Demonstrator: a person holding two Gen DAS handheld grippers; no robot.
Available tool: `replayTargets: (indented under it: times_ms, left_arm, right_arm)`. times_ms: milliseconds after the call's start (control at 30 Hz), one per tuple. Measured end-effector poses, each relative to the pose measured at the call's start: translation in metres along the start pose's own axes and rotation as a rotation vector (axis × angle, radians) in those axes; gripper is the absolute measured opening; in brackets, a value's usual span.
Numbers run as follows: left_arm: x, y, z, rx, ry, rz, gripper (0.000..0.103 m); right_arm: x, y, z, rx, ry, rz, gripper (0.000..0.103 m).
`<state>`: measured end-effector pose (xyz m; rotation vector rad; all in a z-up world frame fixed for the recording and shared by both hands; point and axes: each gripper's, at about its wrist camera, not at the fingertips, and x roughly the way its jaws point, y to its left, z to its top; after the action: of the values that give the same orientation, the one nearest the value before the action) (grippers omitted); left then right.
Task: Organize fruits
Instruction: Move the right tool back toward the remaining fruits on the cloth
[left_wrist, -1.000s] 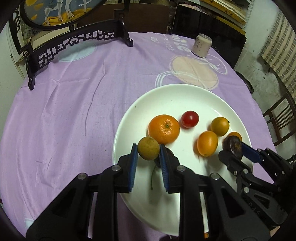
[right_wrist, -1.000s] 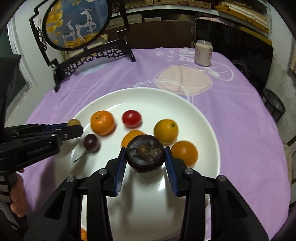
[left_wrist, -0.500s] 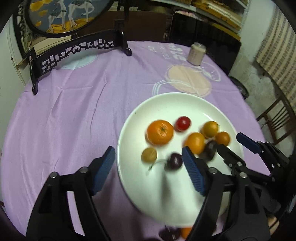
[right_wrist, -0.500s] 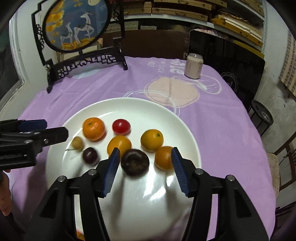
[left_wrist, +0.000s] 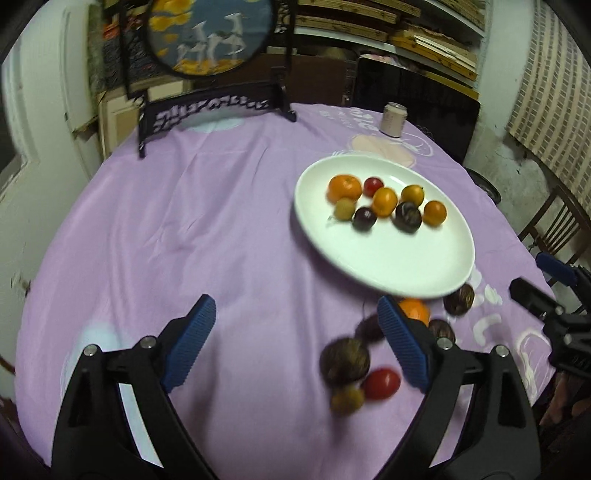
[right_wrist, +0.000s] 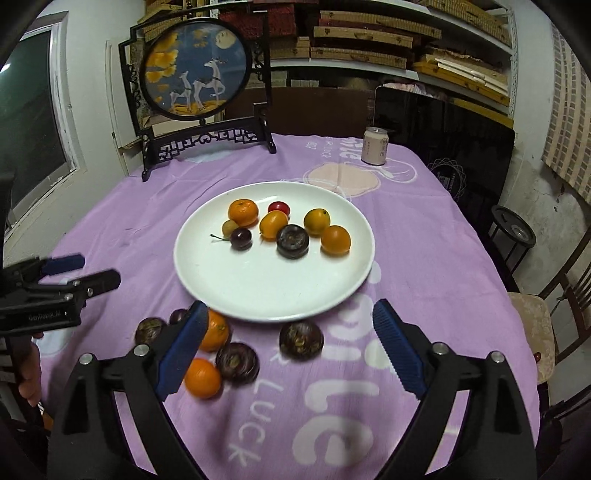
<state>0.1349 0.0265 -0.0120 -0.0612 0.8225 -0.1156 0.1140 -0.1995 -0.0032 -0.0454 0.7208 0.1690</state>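
On the bench (right_wrist: 424, 236), under its purple cloth, the white plate (right_wrist: 266, 295) carries eight fruits grouped toward its far side — a mandarin (right_wrist: 242, 212), a cherry tomato (right_wrist: 279, 207), a dark mangosteen (right_wrist: 292, 240), a cherry (right_wrist: 240, 238) with its stem, and several small orange and yellow ones. More fruit lies on the cloth just past the plate's near rim: three mangosteens, two oranges and a small dark one I cannot name. My right hand-held gripper (right_wrist: 288, 354) hangs over that loose group, its blue pads spreading apart with nothing pressed between them. My left hand-held gripper (left_wrist: 295, 343) is also opening — empty, above bare cloth, with a blurred mangosteen (left_wrist: 344, 360) and a red tomato (left_wrist: 381, 383) near its right finger. A can (right_wrist: 375, 146) stands far back.
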Motion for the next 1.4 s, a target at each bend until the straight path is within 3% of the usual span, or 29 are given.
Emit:
replayTargets:
  times_ms: [333, 500, 633, 700, 733, 767, 1133, 1233, 1400]
  left_arm:
    - [-0.019, 0.03, -0.033, -0.032, 0.01, 0.049, 0.091]
    - [-0.021, 0.041, -0.042, -0.055, 0.021, 0.038, 0.091]
    - [-0.023, 0.041, -0.048, -0.048, 0.023, 0.023, 0.091]
    - [-0.023, 0.04, -0.05, -0.045, 0.025, 0.022, 0.091]
    - [-0.023, 0.041, -0.052, -0.049, 0.028, 0.02, 0.091]
    - [-0.023, 0.042, -0.053, -0.051, 0.029, 0.019, 0.091]
    - [-0.03, 0.047, -0.059, -0.052, 0.031, 0.012, 0.091]
    - [-0.028, 0.041, -0.06, -0.039, 0.038, 0.008, 0.091]
    - [-0.016, 0.019, -0.055, -0.007, 0.065, -0.017, 0.091]
  right_arm:
    - [-0.001, 0.029, -0.036, -0.036, 0.073, 0.042, 0.091]
    - [0.01, 0.044, -0.061, -0.051, 0.143, 0.088, 0.091]
    - [0.013, 0.054, -0.07, -0.054, 0.15, 0.128, 0.091]
    - [0.016, 0.057, -0.072, -0.044, 0.139, 0.164, 0.08]
    - [0.021, 0.058, -0.072, -0.036, 0.153, 0.172, 0.051]
    - [0.026, 0.058, -0.071, -0.023, 0.174, 0.186, 0.036]
    - [0.063, 0.068, -0.063, -0.006, 0.203, 0.189, 0.035]
    - [0.053, 0.065, -0.065, 0.007, 0.196, 0.215, 0.033]
    - [0.018, 0.041, -0.074, 0.015, 0.144, 0.163, 0.033]
